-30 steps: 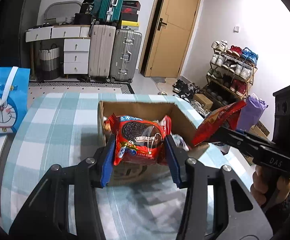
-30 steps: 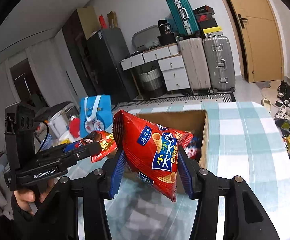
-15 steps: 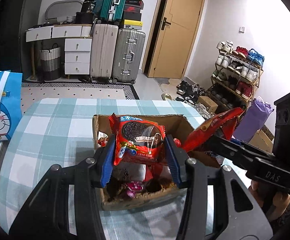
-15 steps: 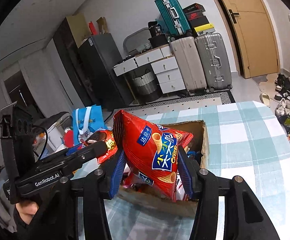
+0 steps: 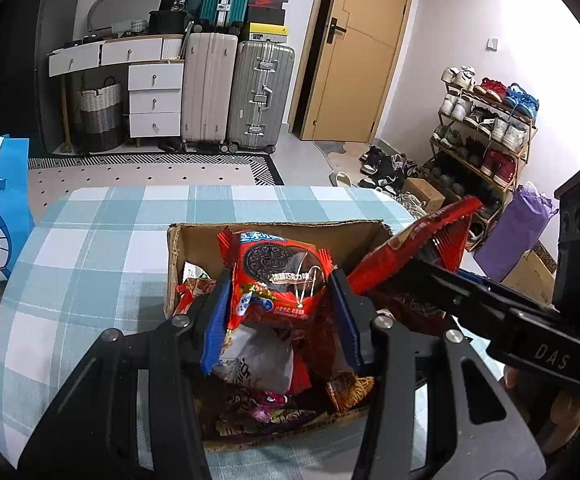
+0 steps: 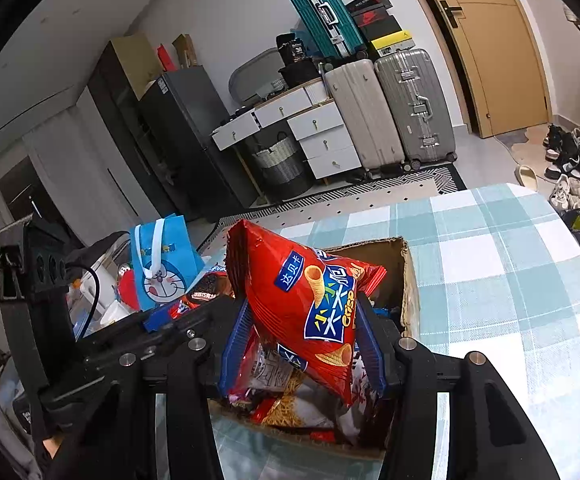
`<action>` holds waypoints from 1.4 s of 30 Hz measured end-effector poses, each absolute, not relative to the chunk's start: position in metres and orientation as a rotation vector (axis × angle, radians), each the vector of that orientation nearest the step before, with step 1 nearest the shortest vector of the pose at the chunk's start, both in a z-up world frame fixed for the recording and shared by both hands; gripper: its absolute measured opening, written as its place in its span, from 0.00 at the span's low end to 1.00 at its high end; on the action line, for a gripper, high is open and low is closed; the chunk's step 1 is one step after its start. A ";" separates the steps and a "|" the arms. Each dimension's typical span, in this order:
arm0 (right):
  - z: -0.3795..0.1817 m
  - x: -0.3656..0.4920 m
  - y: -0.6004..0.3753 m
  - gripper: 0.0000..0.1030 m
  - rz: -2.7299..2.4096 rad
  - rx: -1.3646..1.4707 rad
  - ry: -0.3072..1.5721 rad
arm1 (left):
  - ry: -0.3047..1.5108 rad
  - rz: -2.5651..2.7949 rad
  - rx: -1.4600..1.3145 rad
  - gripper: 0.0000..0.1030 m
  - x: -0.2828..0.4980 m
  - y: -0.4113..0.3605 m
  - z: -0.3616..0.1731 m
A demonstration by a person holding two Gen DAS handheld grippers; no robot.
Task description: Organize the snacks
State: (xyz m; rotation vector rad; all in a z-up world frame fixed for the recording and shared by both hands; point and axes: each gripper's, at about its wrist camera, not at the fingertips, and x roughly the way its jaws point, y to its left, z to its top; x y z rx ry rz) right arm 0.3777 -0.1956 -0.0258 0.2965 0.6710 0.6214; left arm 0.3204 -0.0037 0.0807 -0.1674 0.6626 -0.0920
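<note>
Hovering over the open cardboard box, the left gripper pinches a red Oreo packet between its blue pads, and the right gripper is clamped on a red bag of corn-cone crisps just beside it. Both snacks hang above the box, which is already heaped with wrappers and sits on the teal checked tablecloth. A blue Doraemon bag stands off the table's left side, and suitcases line the far wall.
</note>
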 end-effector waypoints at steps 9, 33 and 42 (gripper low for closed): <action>-0.038 0.394 -0.196 0.49 0.587 0.304 0.701 | 0.677 -0.085 -0.135 0.43 0.336 -0.006 0.068; -0.030 0.348 -0.221 0.99 0.647 0.180 0.629 | 0.590 -0.069 -0.097 0.82 0.282 0.015 0.072; -0.035 0.315 -0.230 0.99 0.663 0.128 0.585 | 0.524 -0.065 -0.076 1.00 0.223 0.029 0.071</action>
